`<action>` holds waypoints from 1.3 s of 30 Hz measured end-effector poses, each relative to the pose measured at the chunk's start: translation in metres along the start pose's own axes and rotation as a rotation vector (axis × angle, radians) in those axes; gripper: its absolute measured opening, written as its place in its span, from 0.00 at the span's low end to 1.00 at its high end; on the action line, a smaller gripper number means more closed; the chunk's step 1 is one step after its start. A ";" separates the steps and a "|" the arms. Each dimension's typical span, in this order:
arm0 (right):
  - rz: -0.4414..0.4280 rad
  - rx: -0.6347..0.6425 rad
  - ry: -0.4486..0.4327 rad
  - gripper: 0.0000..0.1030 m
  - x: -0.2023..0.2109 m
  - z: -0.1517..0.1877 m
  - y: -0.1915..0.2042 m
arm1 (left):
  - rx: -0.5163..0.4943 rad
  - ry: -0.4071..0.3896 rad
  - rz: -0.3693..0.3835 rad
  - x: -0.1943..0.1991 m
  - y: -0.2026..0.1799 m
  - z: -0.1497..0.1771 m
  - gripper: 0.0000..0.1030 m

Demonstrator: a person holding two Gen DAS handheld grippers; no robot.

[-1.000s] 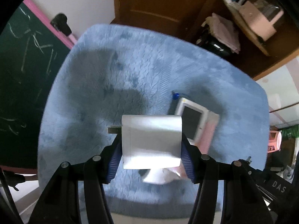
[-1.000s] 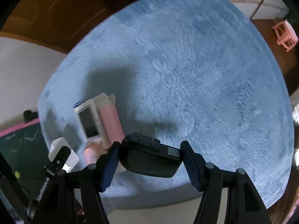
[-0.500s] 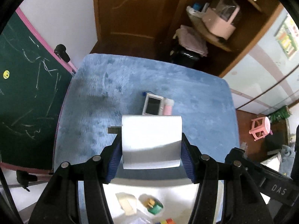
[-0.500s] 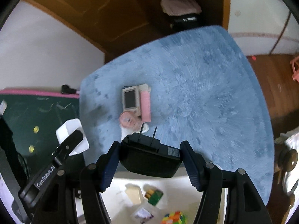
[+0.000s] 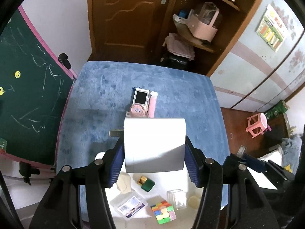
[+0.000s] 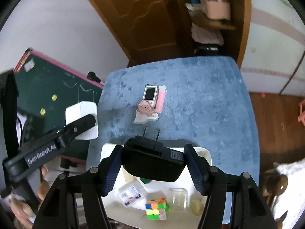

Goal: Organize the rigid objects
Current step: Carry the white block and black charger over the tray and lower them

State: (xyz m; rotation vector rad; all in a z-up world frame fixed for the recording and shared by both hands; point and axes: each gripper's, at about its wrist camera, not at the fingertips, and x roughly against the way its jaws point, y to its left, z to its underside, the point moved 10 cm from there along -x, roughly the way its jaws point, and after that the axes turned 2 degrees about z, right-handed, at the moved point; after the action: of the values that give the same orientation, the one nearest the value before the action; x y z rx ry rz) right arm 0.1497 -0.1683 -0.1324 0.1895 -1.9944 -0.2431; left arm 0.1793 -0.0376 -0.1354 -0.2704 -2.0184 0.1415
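Observation:
My left gripper [image 5: 154, 152] is shut on a white charger block [image 5: 154, 139], whose metal prong sticks out to the left. My right gripper [image 6: 153, 158] is shut on a black power adapter [image 6: 152, 164] with two prongs pointing away from me. Both hang high above a white tray [image 6: 106, 148] at the near edge of the blue mat [image 5: 106, 99]. The tray holds a colour cube [image 6: 157, 209], a labelled clear box [image 5: 131, 207], a green item [image 5: 146, 183] and a clear cube [image 5: 176, 198]. On the mat lie a white camera [image 5: 141, 97], a pink bar [image 5: 153, 105] and a pink figurine [image 6: 145, 107].
A green chalkboard [image 5: 24, 87] with a pink frame stands left of the mat. Behind it are a wooden door [image 5: 125, 17] and shelves with a pink basket [image 5: 202, 28]. A pink stool [image 5: 257, 122] stands on the floor at the right.
Both grippers have risen and drawn back from the blue mat, still gripping their chargers. The white tray with its objects has come into view below them.

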 end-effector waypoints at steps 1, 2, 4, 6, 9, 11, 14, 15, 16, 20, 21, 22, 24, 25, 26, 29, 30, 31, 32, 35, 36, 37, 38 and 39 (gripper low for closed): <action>0.010 0.019 -0.011 0.63 0.003 0.005 0.001 | -0.006 -0.002 -0.002 0.001 -0.001 0.004 0.59; 0.018 0.038 -0.023 0.63 0.005 0.011 0.001 | -0.014 -0.005 -0.006 0.001 -0.003 0.009 0.59; 0.024 0.065 -0.035 0.63 0.009 0.023 0.001 | -0.027 -0.008 -0.011 0.001 -0.006 0.018 0.59; 0.042 0.085 -0.046 0.64 0.008 0.034 -0.001 | -0.041 -0.015 -0.014 0.000 -0.010 0.028 0.59; 0.070 0.116 -0.067 0.63 0.005 0.051 -0.006 | -0.064 -0.023 -0.021 -0.006 -0.016 0.043 0.59; 0.094 0.133 -0.077 0.63 0.000 0.060 -0.009 | -0.072 -0.014 -0.020 -0.014 -0.019 0.053 0.59; 0.117 0.156 -0.082 0.64 -0.010 0.078 -0.013 | -0.072 0.017 -0.019 -0.029 -0.021 0.069 0.59; 0.116 0.162 -0.080 0.64 -0.014 0.084 -0.014 | -0.073 0.024 -0.019 -0.033 -0.022 0.074 0.59; 0.117 0.168 -0.076 0.64 -0.019 0.090 -0.015 | -0.075 0.032 -0.021 -0.038 -0.022 0.079 0.59; 0.121 0.174 -0.048 0.64 -0.040 0.114 -0.019 | -0.078 0.054 -0.026 -0.057 -0.020 0.095 0.59; 0.129 0.176 -0.040 0.64 -0.046 0.120 -0.020 | -0.074 0.059 -0.022 -0.060 -0.020 0.097 0.59; 0.137 0.179 -0.032 0.64 -0.051 0.125 -0.022 | -0.071 0.066 -0.017 -0.064 -0.020 0.100 0.59; 0.140 0.181 -0.011 0.64 -0.063 0.135 -0.024 | -0.070 0.082 -0.017 -0.074 -0.018 0.106 0.59; 0.145 0.180 -0.001 0.63 -0.069 0.139 -0.025 | -0.069 0.089 -0.017 -0.078 -0.018 0.109 0.59; 0.149 0.177 0.013 0.64 -0.076 0.144 -0.027 | -0.067 0.100 -0.018 -0.083 -0.017 0.112 0.59; 0.152 0.174 0.037 0.64 -0.088 0.153 -0.029 | -0.064 0.121 -0.009 -0.094 -0.016 0.118 0.59; 0.156 0.173 0.041 0.64 -0.092 0.154 -0.029 | -0.068 0.127 -0.010 -0.098 -0.016 0.119 0.59; 0.158 0.173 0.045 0.64 -0.095 0.155 -0.030 | -0.071 0.130 -0.011 -0.100 -0.016 0.120 0.59; 0.161 0.170 0.050 0.64 -0.098 0.157 -0.031 | -0.077 0.137 -0.010 -0.104 -0.017 0.122 0.59; 0.169 0.156 0.065 0.64 -0.106 0.158 -0.034 | -0.083 0.159 -0.004 -0.115 -0.018 0.126 0.59; 0.170 0.149 0.068 0.64 -0.108 0.158 -0.035 | -0.083 0.165 -0.003 -0.117 -0.018 0.127 0.59; 0.171 0.142 0.071 0.64 -0.110 0.158 -0.036 | -0.087 0.174 0.000 -0.121 -0.018 0.129 0.59; 0.171 0.134 0.076 0.64 -0.112 0.158 -0.037 | -0.087 0.179 0.003 -0.124 -0.019 0.130 0.59; 0.173 0.129 0.079 0.64 -0.114 0.158 -0.038 | -0.089 0.185 0.005 -0.126 -0.019 0.130 0.59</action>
State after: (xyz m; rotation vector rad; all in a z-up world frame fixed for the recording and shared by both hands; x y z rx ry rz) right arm 0.0553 -0.1643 -0.3069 0.1057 -1.9363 0.0035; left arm 0.1142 -0.0858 -0.2990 -0.3331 -1.8429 0.0284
